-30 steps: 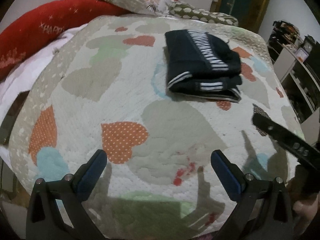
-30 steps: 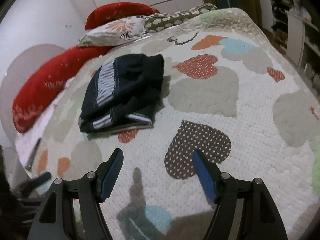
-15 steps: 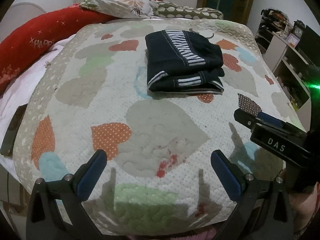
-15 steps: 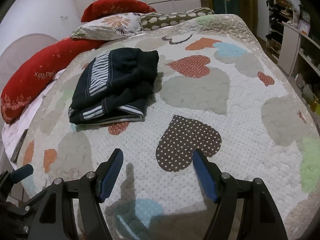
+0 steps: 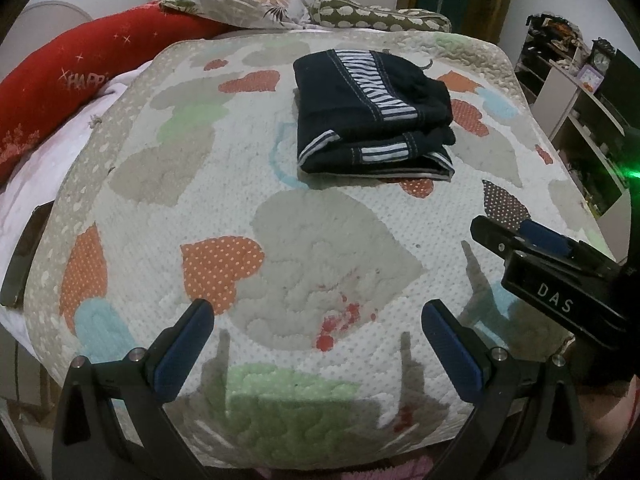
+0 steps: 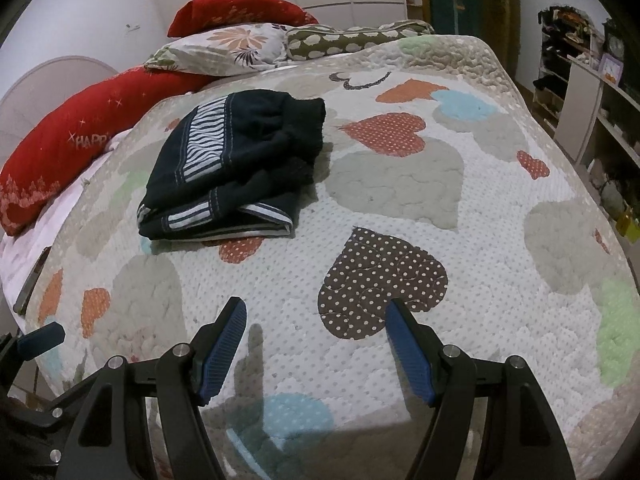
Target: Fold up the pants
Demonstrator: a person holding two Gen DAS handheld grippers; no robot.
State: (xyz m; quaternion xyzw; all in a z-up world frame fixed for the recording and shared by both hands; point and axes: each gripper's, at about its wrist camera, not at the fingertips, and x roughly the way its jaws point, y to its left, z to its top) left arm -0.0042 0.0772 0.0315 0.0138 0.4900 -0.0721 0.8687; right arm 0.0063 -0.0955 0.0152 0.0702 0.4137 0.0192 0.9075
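Observation:
Dark navy pants with white striped bands (image 5: 372,116) lie folded in a compact stack on a heart-patterned quilt (image 5: 328,248); they also show in the right wrist view (image 6: 236,172). My left gripper (image 5: 316,344) is open and empty above the quilt's near edge, well short of the pants. My right gripper (image 6: 316,344) is open and empty, near the quilt's front edge, to the right of and nearer than the pants. The right gripper's body also shows at the right of the left wrist view (image 5: 552,272).
Red bolster pillows (image 5: 80,72) and patterned pillows (image 5: 256,4) lie at the head of the bed. Shelves with clutter (image 6: 592,92) stand to the right. A dark flat object (image 5: 20,256) lies at the bed's left edge.
Both grippers have drawn back from the pants and lifted, so more of the quilt shows. The pants lie as before. Both grippers stayed open.

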